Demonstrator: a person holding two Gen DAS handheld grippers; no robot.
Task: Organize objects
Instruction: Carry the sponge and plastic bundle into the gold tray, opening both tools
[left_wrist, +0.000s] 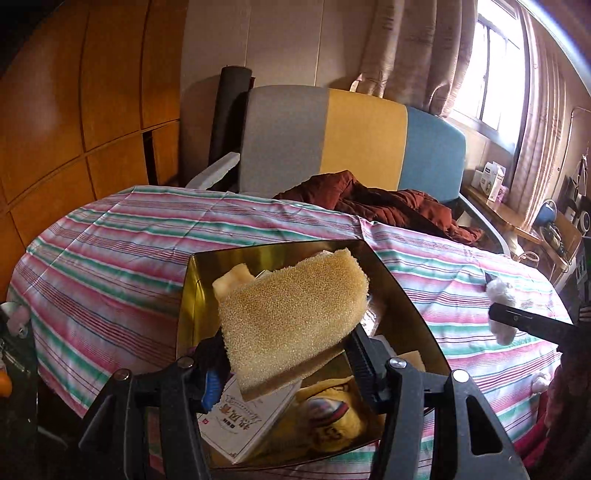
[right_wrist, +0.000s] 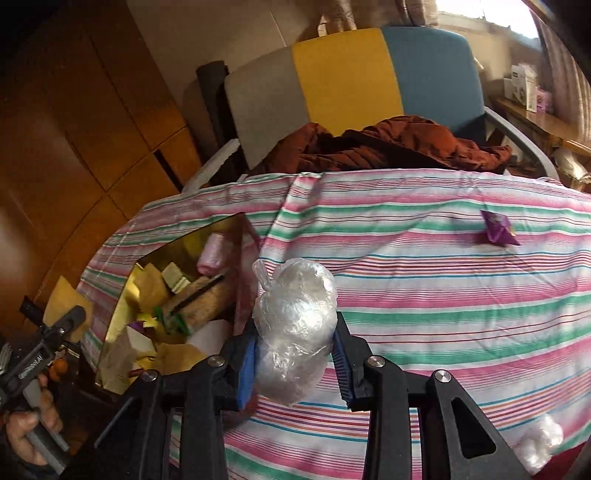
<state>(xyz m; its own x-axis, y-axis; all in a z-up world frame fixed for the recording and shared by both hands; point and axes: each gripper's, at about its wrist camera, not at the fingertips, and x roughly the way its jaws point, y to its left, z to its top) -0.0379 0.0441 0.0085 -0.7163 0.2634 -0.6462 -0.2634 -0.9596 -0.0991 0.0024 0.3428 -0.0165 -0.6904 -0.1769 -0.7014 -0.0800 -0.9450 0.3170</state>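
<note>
Here, both grippers carry loads above the striped tablecloth (right_wrist: 443, 295).

The gold box (left_wrist: 207, 266) sits on the cloth, full of papers and packets. The left gripper (left_wrist: 288, 354) clamps a yellow sponge (left_wrist: 291, 317) over the box. The right gripper (right_wrist: 293, 363) pinches a crumpled clear plastic bag (right_wrist: 295, 325), seemingly beside the box.

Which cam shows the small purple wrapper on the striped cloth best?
Right wrist: the small purple wrapper lies in plain sight on the pink-green striped cloth, far right. The left wrist view does not show it at all.
</note>
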